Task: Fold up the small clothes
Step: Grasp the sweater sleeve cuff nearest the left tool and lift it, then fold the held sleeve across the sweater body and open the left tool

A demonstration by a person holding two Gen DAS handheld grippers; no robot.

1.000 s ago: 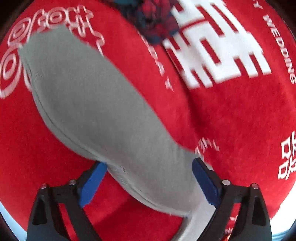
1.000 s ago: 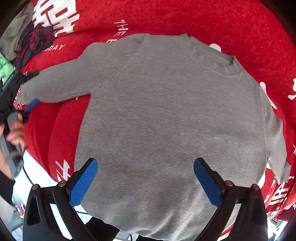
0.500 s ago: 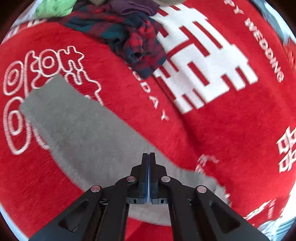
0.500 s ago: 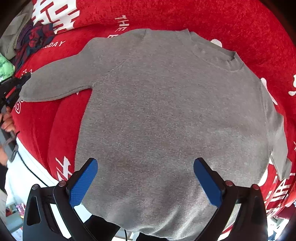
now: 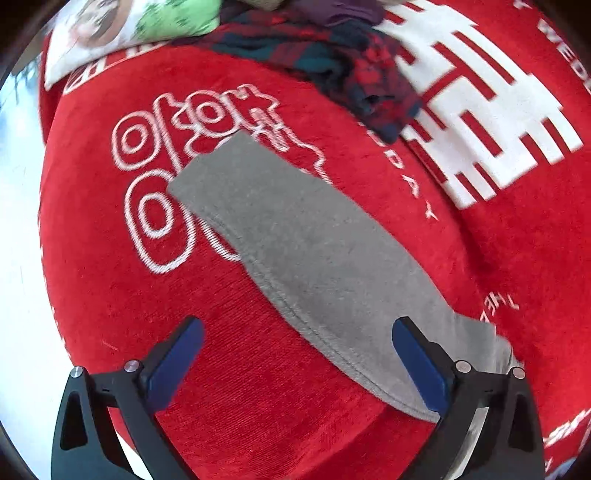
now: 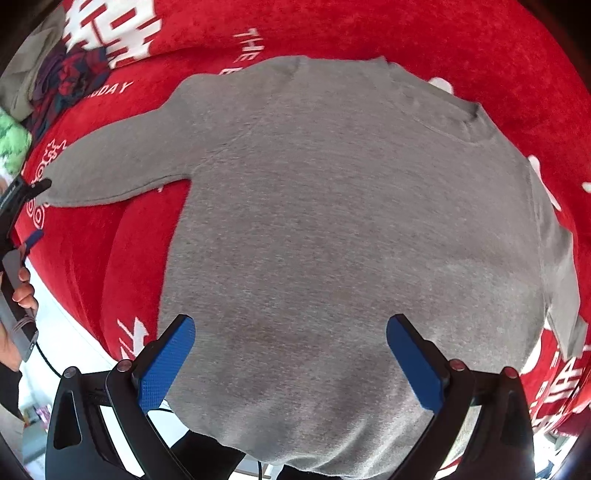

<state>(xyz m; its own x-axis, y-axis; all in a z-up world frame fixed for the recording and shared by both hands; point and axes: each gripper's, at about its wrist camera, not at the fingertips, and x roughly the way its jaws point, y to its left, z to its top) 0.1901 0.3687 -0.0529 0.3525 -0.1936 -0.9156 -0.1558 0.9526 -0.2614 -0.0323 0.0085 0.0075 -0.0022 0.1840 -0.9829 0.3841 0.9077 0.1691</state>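
1. We had the grey sweater (image 6: 332, 221) lying flat, front down or up we could not tell, on the red blanket (image 6: 480, 44) with white lettering.
2. Its one sleeve (image 5: 295, 251) stretched out flat across the blanket, cuff end toward the white looped print.
3. Our left gripper (image 5: 295, 365) stood wide; its jaws had just been opening, and the sleeve lay below and between the blue pads, not pinched.
4. Our right gripper (image 6: 291, 362) was also wide, hanging over the sweater's lower body near the hem, gripping nothing.
5. In the right wrist view the left gripper showed at the far left edge by the cuff, with a hand (image 6: 22, 291) on its handle.
6. A pile of dark plaid clothes (image 5: 351, 81) sat beyond the sleeve, a green item (image 5: 177, 18) beside it.
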